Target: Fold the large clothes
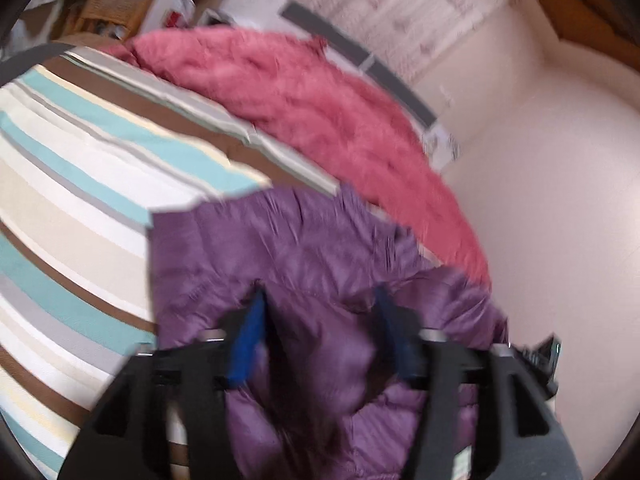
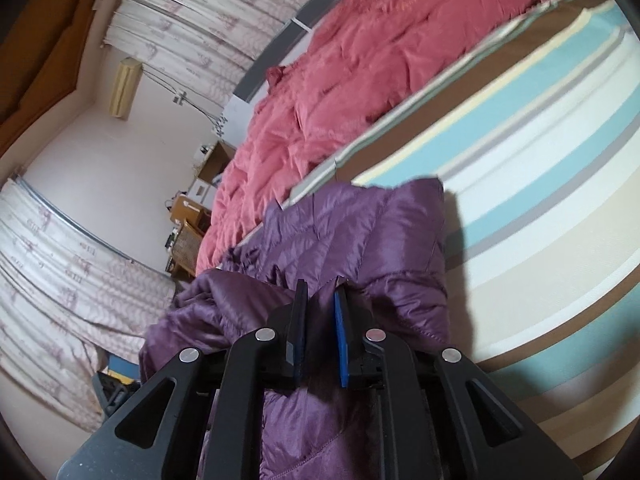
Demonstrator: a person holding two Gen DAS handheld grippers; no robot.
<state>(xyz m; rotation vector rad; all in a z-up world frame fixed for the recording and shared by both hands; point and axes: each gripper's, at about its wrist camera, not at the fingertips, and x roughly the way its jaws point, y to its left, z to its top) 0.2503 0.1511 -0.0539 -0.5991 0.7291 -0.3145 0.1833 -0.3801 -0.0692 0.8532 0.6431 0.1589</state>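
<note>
A purple quilted jacket lies on the striped bedcover, its far edge folded over. My left gripper is open, its blue pads wide apart on either side of a bunched fold; neither pad presses the cloth. In the right wrist view the same purple jacket spreads ahead of my right gripper. Its jaws stand only a narrow gap apart, and a raised ridge of jacket cloth is pinched between the fingertips. The left wrist view is motion-blurred.
A rumpled pink duvet lies along the far side of the striped bedcover. Beyond it are patterned curtains, cream walls, cardboard boxes and a wicker chest. More curtain hangs at the left.
</note>
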